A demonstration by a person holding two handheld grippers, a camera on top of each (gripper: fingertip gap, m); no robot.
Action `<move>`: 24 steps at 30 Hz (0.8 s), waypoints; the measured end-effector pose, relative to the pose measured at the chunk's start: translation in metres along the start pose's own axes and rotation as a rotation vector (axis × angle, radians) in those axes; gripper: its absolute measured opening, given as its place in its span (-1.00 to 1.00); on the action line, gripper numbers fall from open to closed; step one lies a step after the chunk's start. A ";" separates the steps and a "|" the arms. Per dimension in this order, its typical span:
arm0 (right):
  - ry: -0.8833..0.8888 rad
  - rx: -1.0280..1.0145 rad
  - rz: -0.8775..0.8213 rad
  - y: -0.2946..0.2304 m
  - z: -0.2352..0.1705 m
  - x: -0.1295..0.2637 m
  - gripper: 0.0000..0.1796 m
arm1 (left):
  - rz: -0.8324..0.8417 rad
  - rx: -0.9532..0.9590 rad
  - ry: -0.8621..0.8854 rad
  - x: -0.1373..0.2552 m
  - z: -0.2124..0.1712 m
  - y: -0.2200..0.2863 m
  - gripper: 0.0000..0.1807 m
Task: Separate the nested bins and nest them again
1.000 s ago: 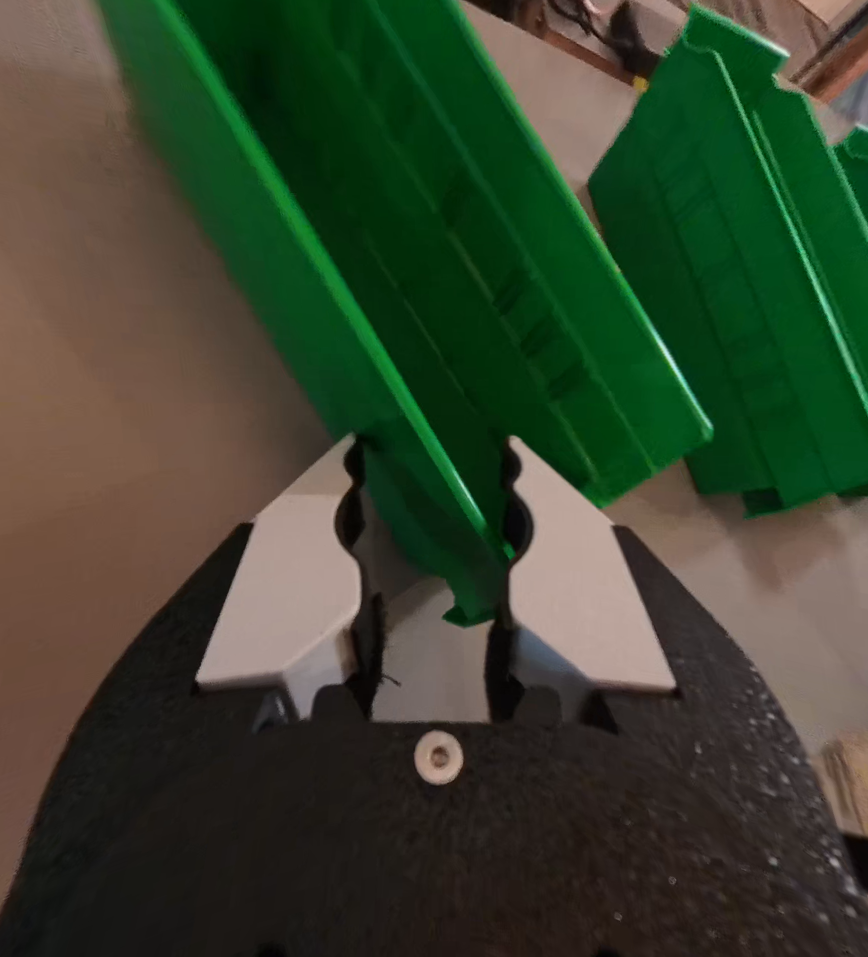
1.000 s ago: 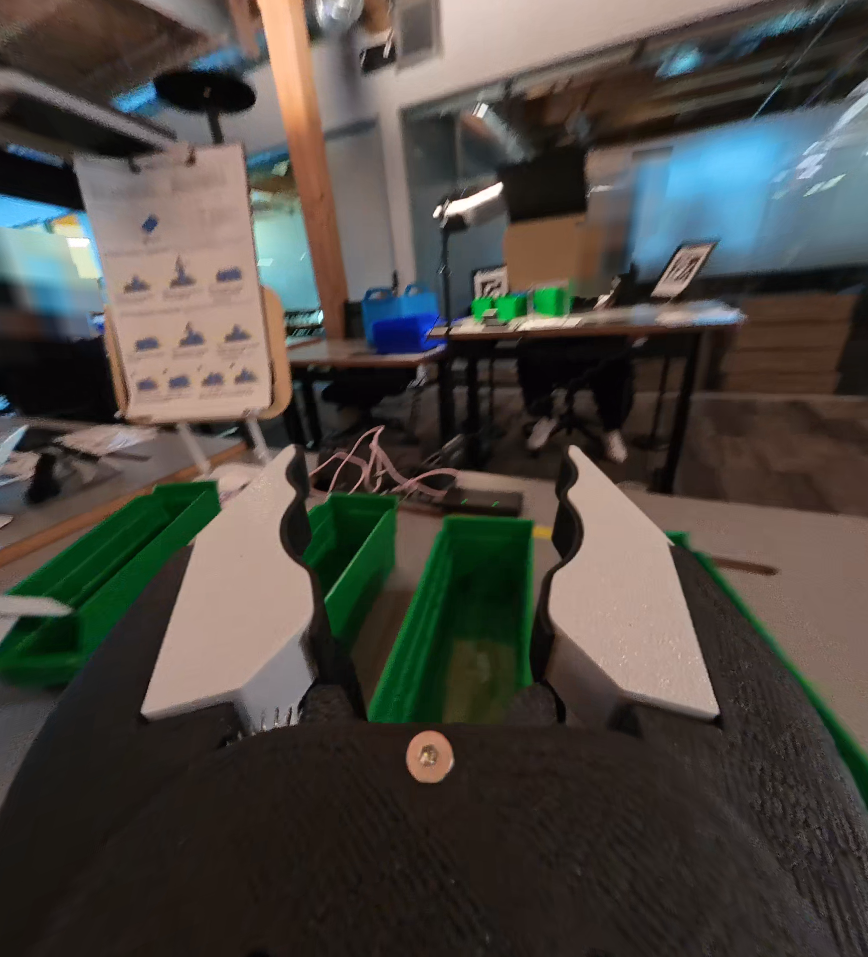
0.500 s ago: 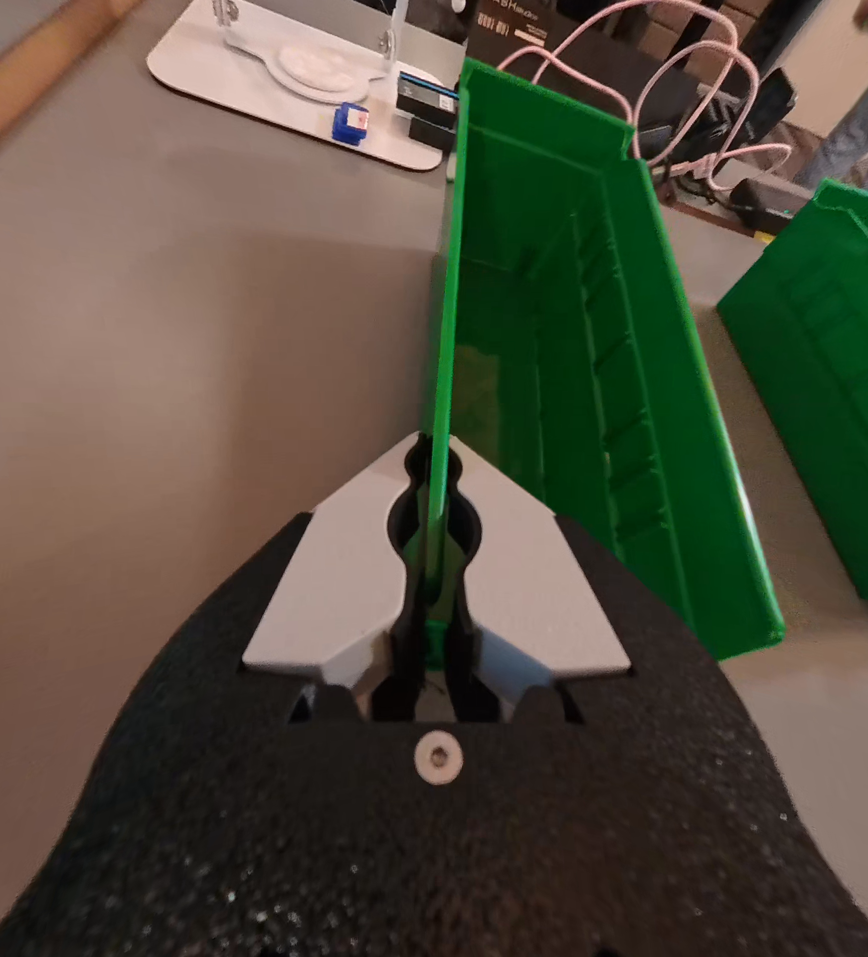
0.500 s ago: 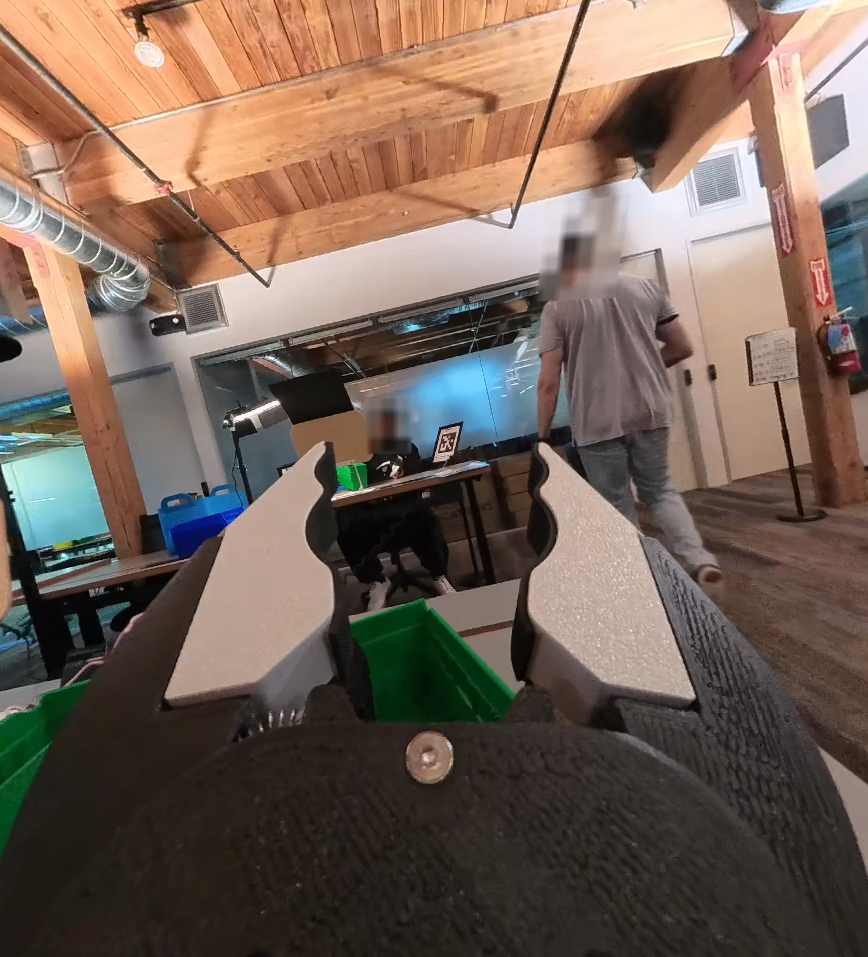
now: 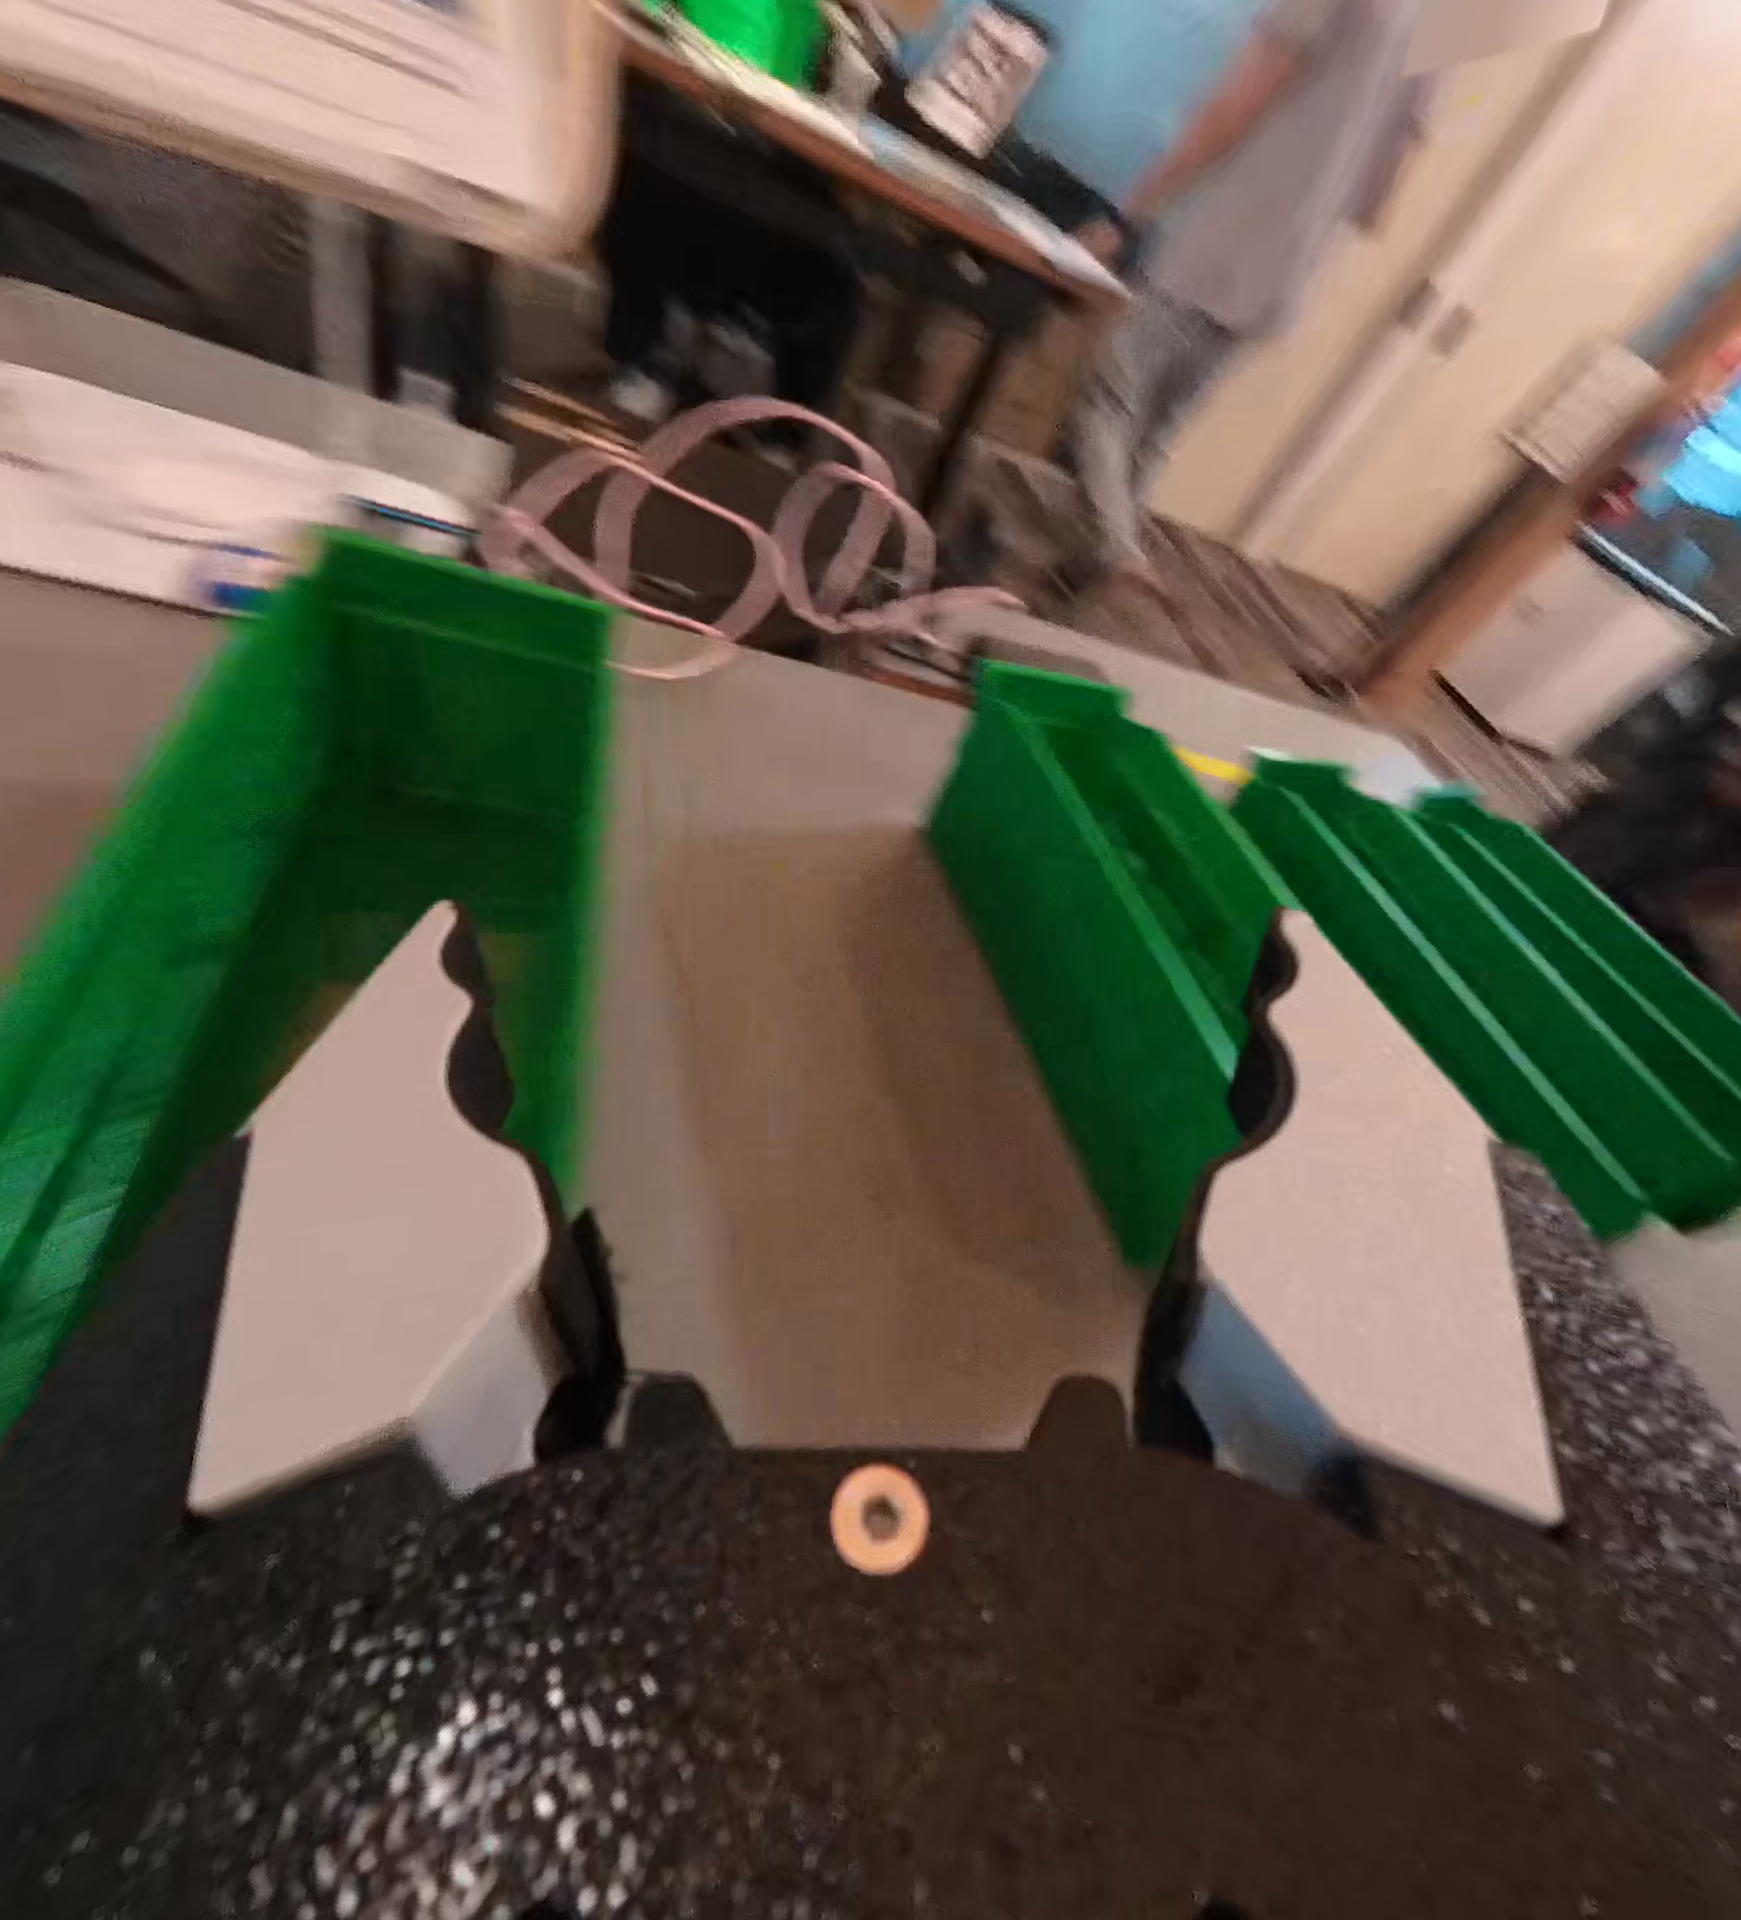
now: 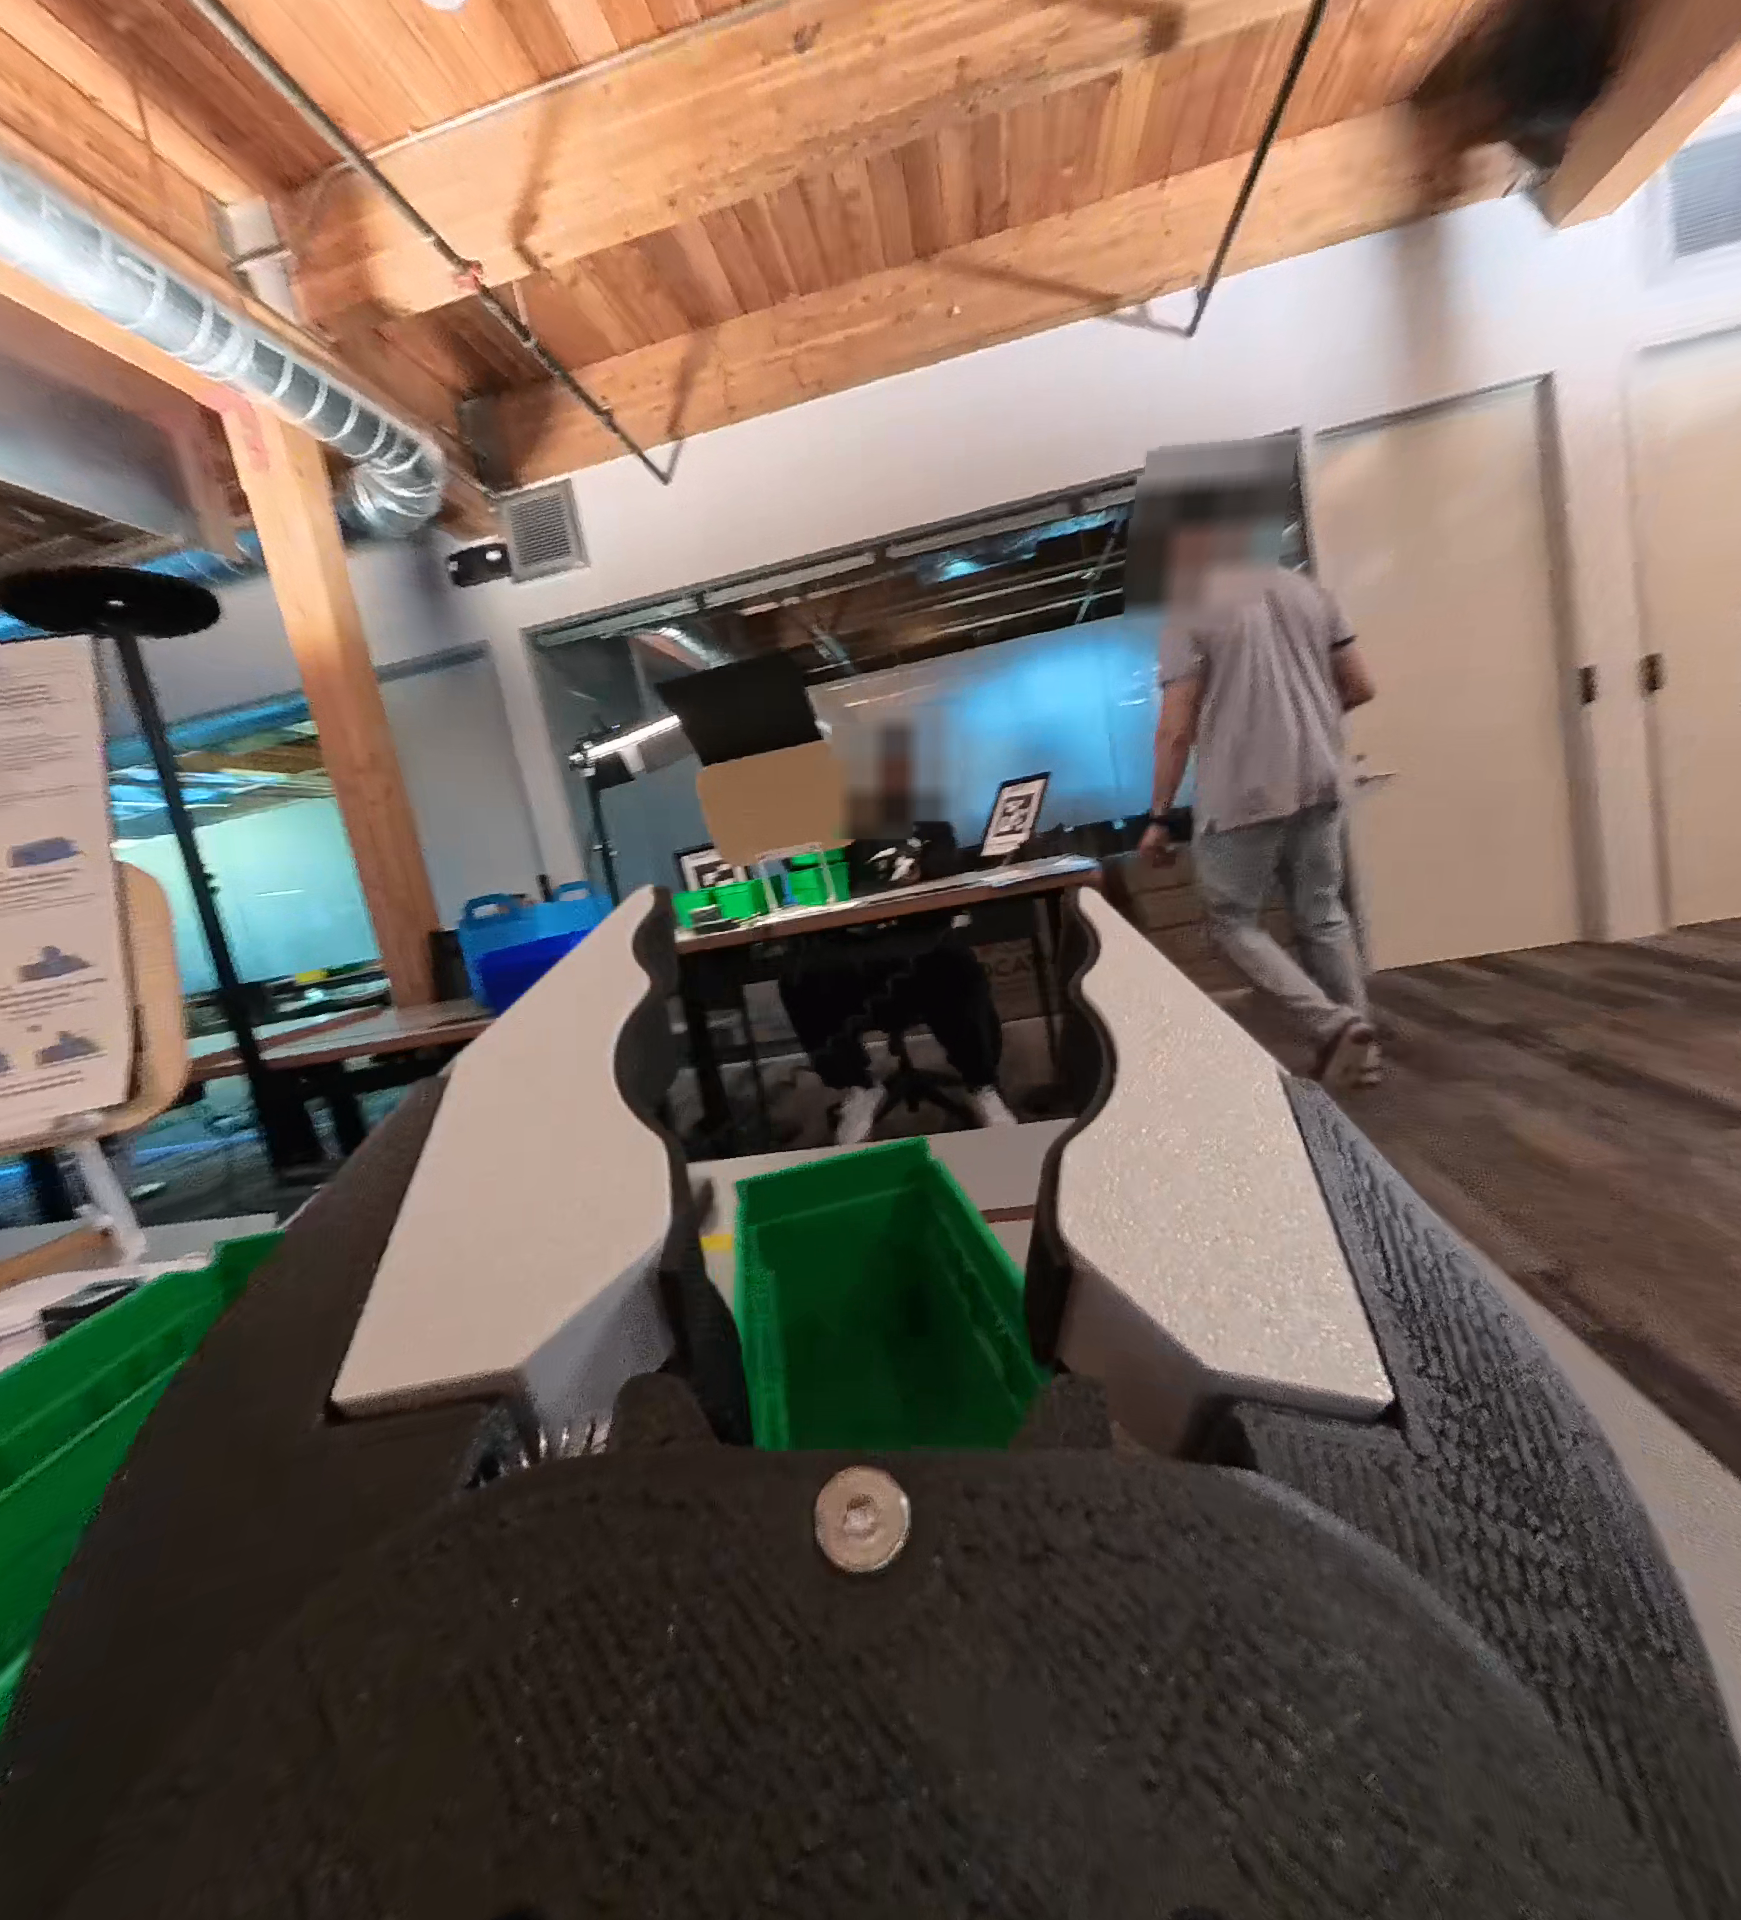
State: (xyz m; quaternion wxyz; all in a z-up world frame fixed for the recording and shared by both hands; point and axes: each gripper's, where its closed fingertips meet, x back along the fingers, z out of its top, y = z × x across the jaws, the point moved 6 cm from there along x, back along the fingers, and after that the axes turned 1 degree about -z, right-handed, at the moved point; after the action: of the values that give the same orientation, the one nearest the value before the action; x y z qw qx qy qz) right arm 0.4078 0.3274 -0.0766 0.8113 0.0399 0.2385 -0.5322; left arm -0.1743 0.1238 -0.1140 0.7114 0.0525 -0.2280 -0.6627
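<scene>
My left gripper stood wide open, holding nothing, over bare table between the left bin and the middle bin; blurred view, contact unclear. My right gripper gaped empty above another bin

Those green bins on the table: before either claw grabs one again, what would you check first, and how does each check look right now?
1. Left gripper open and holding nothing: ok.
2. Right gripper open and holding nothing: ok.
3. Left bin released, resting on the table: ok.
4. Bins apart, not nested: the middle bin stands clear; whether the far-right bins are separate, cannot tell.
5. Left wrist view sharp enough to aim: not ok, blurred.
</scene>
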 end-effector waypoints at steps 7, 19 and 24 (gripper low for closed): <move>-0.086 -0.035 0.086 -0.011 -0.014 -0.009 -0.19 | -0.144 -0.130 -0.400 -0.140 -0.028 0.138 0.76; -0.118 -0.137 0.177 -0.013 -0.013 -0.010 -0.18 | 0.213 -0.222 -0.723 -0.211 -0.070 0.148 0.76; -0.129 -0.181 0.202 -0.013 -0.013 -0.010 -0.18 | 0.213 -0.196 -0.888 -0.212 -0.098 0.142 0.75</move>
State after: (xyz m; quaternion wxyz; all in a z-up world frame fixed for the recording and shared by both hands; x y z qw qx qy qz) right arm 0.3883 0.3342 -0.0808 0.8747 -0.0440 0.2275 -0.4257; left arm -0.0094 0.3235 -0.2016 0.6107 -0.3275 -0.4506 -0.5628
